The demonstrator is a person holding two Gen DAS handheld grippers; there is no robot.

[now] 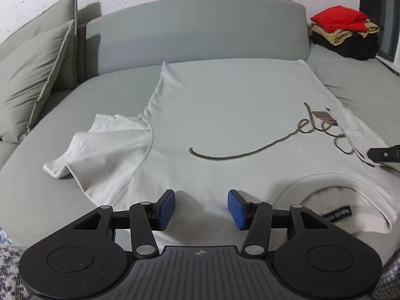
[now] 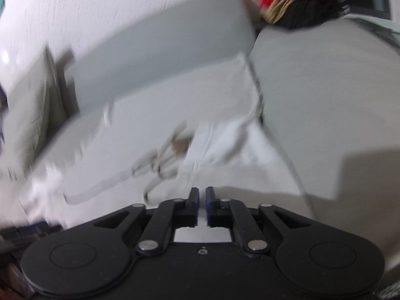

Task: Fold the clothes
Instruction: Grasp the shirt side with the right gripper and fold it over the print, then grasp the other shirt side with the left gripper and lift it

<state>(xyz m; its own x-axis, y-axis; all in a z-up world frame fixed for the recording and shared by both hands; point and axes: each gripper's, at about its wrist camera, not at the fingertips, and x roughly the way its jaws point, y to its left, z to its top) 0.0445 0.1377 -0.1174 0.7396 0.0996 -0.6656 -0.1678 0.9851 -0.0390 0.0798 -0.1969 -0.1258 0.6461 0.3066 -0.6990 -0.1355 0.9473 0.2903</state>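
Watching the white T-shirt (image 1: 225, 105) spread on the sofa ahead of my left hand-held gripper (image 1: 201, 208), jaws apart; the right hand-held gripper (image 2: 202, 200) looks nearly closed, perhaps pinching fabric. Its hang-tag cord (image 1: 237, 153) could snag inside a fold.

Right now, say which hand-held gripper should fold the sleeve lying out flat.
Left. The left hand-held gripper is open over the shirt, near that sleeve; the right looks shut.
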